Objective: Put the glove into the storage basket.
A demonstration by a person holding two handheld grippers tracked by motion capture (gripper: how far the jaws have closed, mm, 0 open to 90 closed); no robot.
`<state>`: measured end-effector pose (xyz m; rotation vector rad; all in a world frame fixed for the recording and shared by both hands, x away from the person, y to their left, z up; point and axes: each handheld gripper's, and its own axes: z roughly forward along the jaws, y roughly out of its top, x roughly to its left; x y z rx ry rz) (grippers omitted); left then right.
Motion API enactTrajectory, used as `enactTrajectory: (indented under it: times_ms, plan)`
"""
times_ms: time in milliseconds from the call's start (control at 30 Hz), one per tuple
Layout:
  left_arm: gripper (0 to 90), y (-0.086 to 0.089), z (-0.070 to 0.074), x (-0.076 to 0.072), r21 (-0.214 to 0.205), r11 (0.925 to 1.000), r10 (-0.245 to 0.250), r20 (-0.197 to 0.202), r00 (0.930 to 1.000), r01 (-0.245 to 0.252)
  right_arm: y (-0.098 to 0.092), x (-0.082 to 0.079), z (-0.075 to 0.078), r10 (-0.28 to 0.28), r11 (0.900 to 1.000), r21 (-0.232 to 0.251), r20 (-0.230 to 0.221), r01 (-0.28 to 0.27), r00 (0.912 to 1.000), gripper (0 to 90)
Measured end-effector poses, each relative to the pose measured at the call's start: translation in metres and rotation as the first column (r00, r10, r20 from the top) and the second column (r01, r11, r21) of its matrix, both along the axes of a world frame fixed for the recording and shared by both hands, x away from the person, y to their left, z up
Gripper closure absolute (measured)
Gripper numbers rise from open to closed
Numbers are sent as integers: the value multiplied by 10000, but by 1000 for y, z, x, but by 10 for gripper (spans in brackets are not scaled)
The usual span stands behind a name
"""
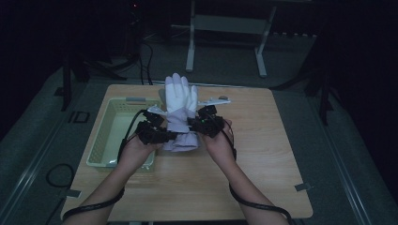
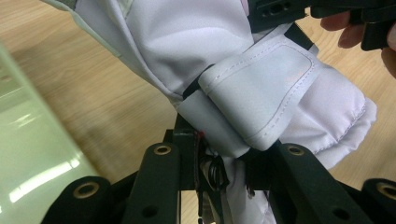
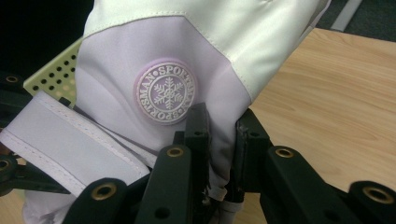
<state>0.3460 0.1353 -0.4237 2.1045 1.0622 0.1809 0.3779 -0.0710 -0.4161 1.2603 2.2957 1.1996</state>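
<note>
A white and pale lilac ski glove (image 1: 180,105) stands fingers-up over the middle of the wooden table (image 1: 263,154), held between both grippers. My left gripper (image 1: 162,136) is shut on the glove's cuff from the left; in the left gripper view its jaws pinch the fabric (image 2: 224,154) just under a folded wrist strap (image 2: 261,88). My right gripper (image 1: 199,125) is shut on the cuff from the right, its jaws clamping the lilac fabric (image 3: 222,140) below a round snowflake badge (image 3: 166,91). The strap (image 3: 60,140) hangs at the left of that view.
A pale green perforated basket (image 1: 105,140) sits on the table's left side, right beside the left hand. A small white object (image 1: 218,100) lies behind the glove. Bare wood lies to the right and front. A dark floor and a table frame (image 1: 225,28) are beyond.
</note>
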Motion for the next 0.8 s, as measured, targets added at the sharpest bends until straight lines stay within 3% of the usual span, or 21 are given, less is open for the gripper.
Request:
enactTrajectory:
  times_ms: [267, 500, 667, 800]
  plan:
    - [720, 35, 6, -6, 75, 9995, 312, -73, 9995, -311, 32, 1, 4, 337, 9991, 251, -88, -334, 9994, 782]
    - [723, 72, 6, -13, 120, 9973, 721, -177, 9972, -719, 71, 1, 3, 638, 9977, 231, -142, -634, 9979, 783]
    - [724, 99, 5, -15, 163, 9964, 834, -454, 9955, -828, 98, 1, -1, 828, 9962, 311, -303, -818, 9961, 783]
    - [724, 120, 4, -15, 432, 9960, 814, -673, 9944, -786, 119, 1, -6, 769, 9959, 530, -575, -739, 9954, 783]
